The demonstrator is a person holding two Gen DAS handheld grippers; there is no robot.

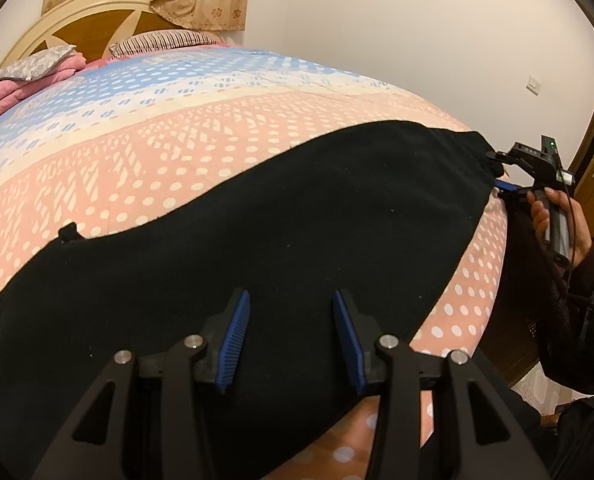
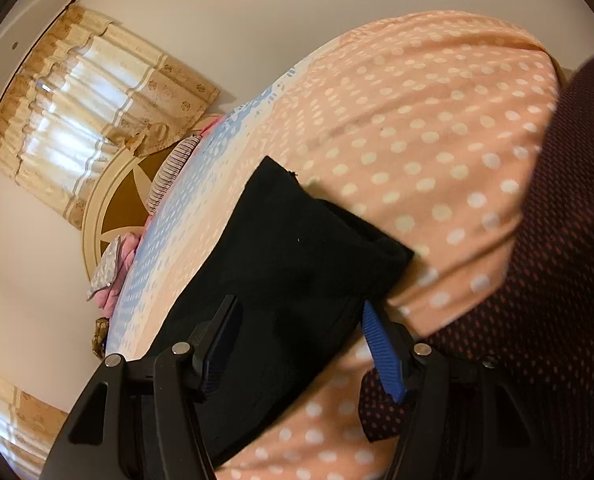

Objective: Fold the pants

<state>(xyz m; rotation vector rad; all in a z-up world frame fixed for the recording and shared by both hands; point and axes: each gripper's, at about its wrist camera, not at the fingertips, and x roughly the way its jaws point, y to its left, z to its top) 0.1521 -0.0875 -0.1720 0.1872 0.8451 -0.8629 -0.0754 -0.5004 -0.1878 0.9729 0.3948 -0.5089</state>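
Pants [image 1: 257, 220], black, lie flat across my dotted bedspread [image 1: 177, 120]; left gripper [image 1: 291, 336] hovers wide open above them, holding nothing. Right-wrist view: right gripper [image 2: 301, 344] gapes around a bunched pants end, not clamped; maroon dotted fabric [image 2: 557, 260] crowds beside it.

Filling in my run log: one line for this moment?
fold pants | black pants flat on bedspread | left tongs open over pants | right tongs open at pants end
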